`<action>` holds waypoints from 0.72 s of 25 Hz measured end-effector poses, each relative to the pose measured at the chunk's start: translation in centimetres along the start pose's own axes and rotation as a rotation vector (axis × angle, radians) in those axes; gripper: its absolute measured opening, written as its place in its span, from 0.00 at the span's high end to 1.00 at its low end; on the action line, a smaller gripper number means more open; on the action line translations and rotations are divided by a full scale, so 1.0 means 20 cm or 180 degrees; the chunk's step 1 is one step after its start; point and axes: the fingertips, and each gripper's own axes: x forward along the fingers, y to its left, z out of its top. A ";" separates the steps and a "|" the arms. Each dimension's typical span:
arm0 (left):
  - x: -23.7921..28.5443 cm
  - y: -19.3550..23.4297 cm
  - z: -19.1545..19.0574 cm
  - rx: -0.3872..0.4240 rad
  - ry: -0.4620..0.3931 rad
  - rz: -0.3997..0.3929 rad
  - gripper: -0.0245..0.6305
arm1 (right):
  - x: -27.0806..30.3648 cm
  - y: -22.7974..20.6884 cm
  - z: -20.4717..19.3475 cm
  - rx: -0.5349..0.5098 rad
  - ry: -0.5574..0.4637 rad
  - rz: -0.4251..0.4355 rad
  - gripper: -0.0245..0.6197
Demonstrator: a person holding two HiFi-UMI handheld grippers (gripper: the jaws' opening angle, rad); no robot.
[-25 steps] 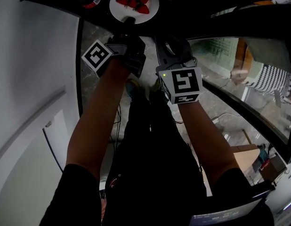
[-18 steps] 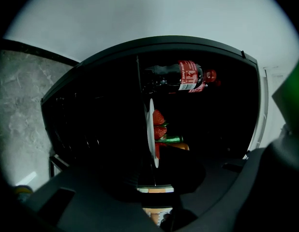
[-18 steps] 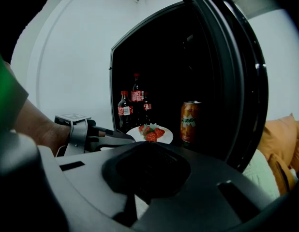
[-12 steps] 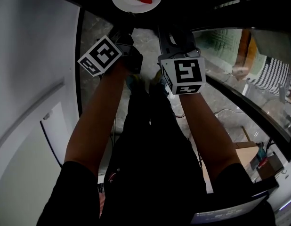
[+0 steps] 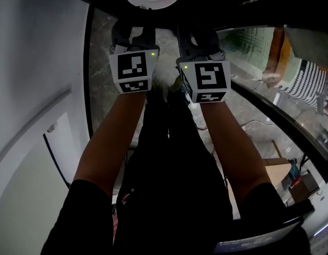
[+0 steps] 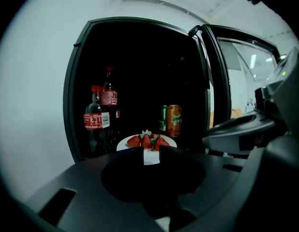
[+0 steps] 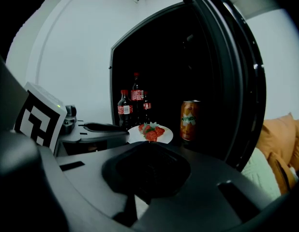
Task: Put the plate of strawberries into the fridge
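Fridge [image 6: 74, 81]: door open, interior dark.
Left gripper [image 6: 150, 152]: jaws slightly parted, empty, just short of the plate.
Right gripper [image 7: 148, 147]: clenched, empty.
Cola bottles [image 6: 95, 124]: upright, left of the plate.
Plate [image 6: 122, 144]: inside the fridge; likely rigid and breakable; best held level by the near rim.
Strawberries [image 6: 146, 140]: piled loose on the plate; soft, may roll.

Cola bottles [image 6: 95, 124], red caps and labels, upright, clustered. Orange soda can [image 6: 174, 121] to their right, green can [image 6: 162, 118] just behind it. Striped cloth [image 5: 307, 84] above stone floor [image 5: 259, 126].
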 end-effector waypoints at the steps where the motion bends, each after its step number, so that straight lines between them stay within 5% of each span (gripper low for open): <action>1: 0.01 -0.01 0.00 0.0055 0.0007 0.0007 0.82 | 0.00 0.00 0.00 0.0000 -0.0006 -0.0004 0.95; 18: 0.13 -0.06 -0.08 0.0120 0.0185 0.0046 0.82 | 0.05 -0.06 -0.05 0.0150 0.0047 -0.0020 0.95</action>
